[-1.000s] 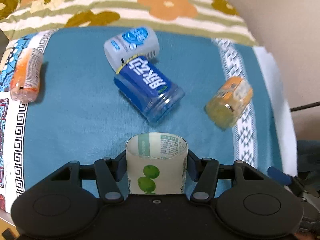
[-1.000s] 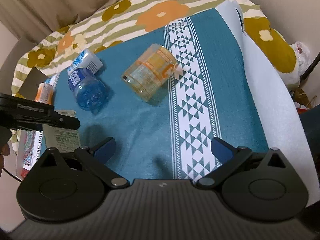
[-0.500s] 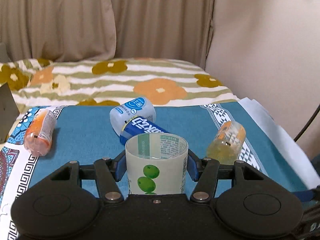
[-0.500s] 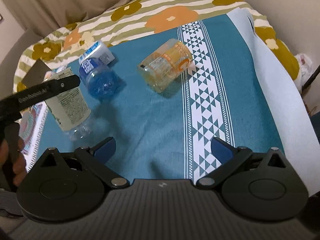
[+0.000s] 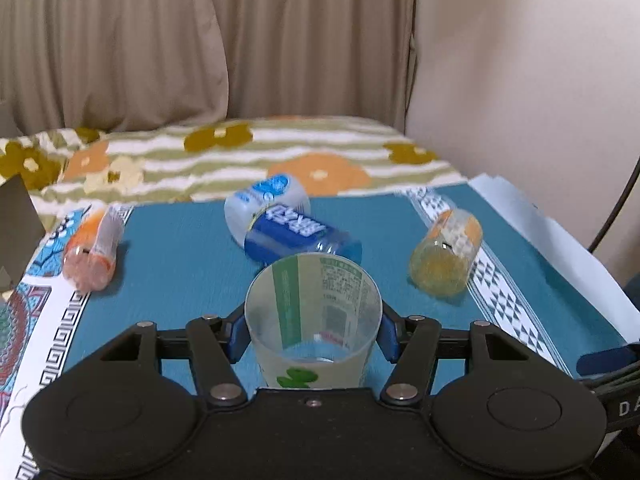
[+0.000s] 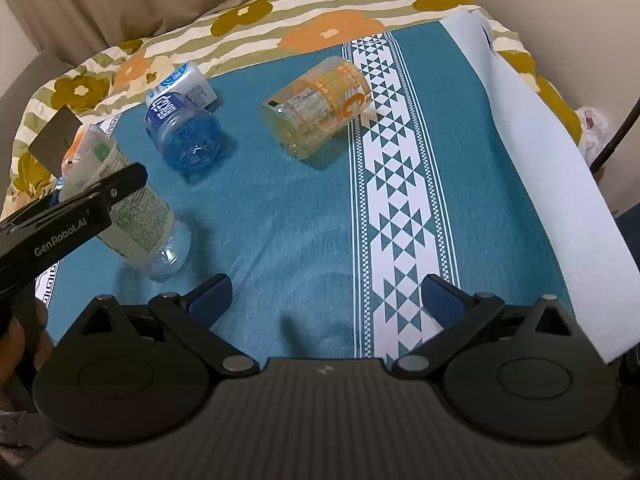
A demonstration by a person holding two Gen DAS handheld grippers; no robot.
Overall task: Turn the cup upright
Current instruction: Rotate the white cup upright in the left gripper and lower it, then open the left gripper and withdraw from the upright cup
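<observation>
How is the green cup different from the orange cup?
The green cup is gripped in the left gripper's jaws; the orange cup lies free on the teal cloth. The green cup is tilted, mouth up; the orange cup lies on its side. Both are see-through with printed labels.

Blue cup lies against the white cup on the teal cloth; orange cup sideways nearby.
</observation>
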